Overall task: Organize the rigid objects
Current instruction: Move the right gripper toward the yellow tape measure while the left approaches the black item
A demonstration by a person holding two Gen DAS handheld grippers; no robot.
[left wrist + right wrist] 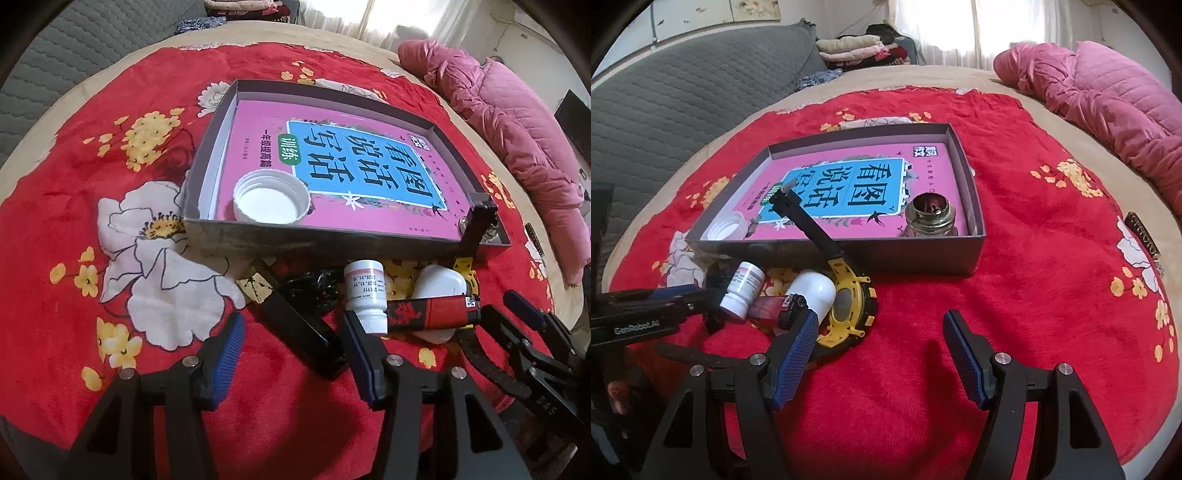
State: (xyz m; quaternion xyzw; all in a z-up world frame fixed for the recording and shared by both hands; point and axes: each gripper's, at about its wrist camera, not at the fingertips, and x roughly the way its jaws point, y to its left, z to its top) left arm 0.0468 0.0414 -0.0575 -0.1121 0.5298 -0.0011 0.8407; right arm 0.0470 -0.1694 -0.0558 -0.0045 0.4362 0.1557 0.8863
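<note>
I'm looking down both grippers at a red flowered blanket [1015,295] spread over a bed. The grey box [258,240], a shallow open tray, is sitting mid-blanket w/ a pink book [332,162] lying flat inside. A white cap [271,201] is resting open side up in the box's near-left corner, and a small glass jar [931,218] is standing in the near-right corner.

The rest of the stuff is piled on the blanket just in front of the box: a white pill bottle [365,299] lying tilted, a red lighter [432,312] lying across beside it, a white rounded case [439,282] under the lighter, and a yellow-rimmed watch [846,302] whose black strap [809,221] is sticking up over the box's front wall. A black rectangular bar [299,328] is lying to the left of the bottle.

Left gripper [291,354]: I'm holding it released, jaws apart, nothing pinched; the black bar is lying between the fingers and the bottle's end is sitting just beside the right finger, can't tell if touching. Right gripper [882,354]: also released, jaws wide, only bare blanket between them; its left finger is sitting next to the watch and the white case.

A pink quilted jacket [1108,92] is lying at the bed's far right, folded clothes [857,48] at the back.
</note>
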